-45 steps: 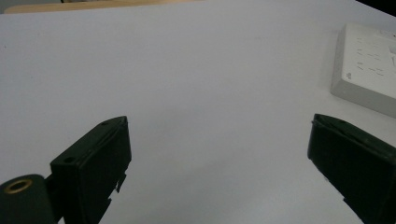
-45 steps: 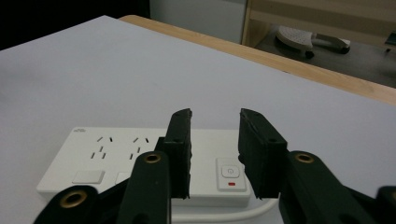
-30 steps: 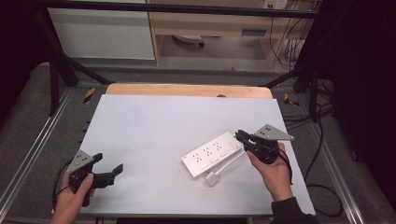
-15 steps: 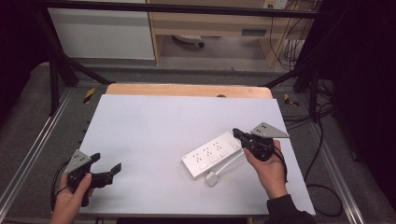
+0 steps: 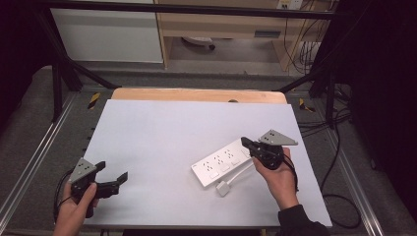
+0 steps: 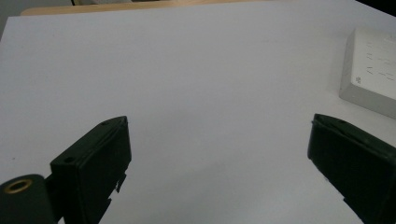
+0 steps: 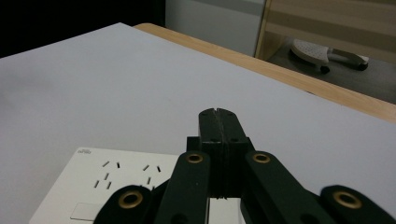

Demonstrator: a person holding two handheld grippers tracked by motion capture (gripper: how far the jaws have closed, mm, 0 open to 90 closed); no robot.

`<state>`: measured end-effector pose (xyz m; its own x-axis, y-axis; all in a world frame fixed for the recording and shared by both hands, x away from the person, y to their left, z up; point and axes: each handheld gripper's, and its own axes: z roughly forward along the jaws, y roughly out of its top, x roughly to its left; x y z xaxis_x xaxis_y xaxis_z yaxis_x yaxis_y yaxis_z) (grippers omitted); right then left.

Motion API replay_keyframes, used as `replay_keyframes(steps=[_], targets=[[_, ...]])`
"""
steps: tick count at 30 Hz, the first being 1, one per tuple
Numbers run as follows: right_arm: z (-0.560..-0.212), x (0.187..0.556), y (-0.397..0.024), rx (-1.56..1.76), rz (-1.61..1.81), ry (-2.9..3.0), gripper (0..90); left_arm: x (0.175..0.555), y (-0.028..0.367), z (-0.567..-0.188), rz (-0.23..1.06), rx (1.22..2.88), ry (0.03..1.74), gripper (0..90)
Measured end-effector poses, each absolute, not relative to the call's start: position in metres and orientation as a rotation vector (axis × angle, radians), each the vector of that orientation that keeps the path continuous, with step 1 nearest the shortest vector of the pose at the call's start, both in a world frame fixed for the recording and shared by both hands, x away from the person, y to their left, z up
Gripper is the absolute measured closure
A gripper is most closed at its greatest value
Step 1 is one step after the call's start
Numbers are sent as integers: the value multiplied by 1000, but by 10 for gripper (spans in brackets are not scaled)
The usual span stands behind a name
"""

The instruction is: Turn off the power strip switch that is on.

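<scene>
High view: right gripper (image 5: 249, 144), jaws together, seemingly touches power strip (image 5: 223, 161).

One camera looks down from high up, two sit low and close, and all see the white table (image 5: 162, 137) and power strip (image 5: 221, 162).

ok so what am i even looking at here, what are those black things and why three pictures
A person sits at a white table and holds a hand-held tool in each hand. Each tool has two black fingers that pinch like tongs.

The high view is from a fixed camera above the table. The other two come from small cameras riding on the tools, looking along their fingers.

The left gripper sits near the table's front left corner, fingers spread wide with nothing between them. The right gripper has its fingers pressed together and empty, poised at the end of a white power strip. That strip lies flat on the table, with a short white cable and plug beside it. Nothing is held.
</scene>
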<state>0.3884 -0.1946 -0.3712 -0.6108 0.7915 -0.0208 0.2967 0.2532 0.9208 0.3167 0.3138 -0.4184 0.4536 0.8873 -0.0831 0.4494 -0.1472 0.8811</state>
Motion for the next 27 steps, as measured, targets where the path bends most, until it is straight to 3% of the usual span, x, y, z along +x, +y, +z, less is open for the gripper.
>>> replay_keyframes(steps=[27], targets=[[-388, 390, -187, 993, 1295, 2136, 900, 317, 313, -419, 585, 1776, 1142, 61]])
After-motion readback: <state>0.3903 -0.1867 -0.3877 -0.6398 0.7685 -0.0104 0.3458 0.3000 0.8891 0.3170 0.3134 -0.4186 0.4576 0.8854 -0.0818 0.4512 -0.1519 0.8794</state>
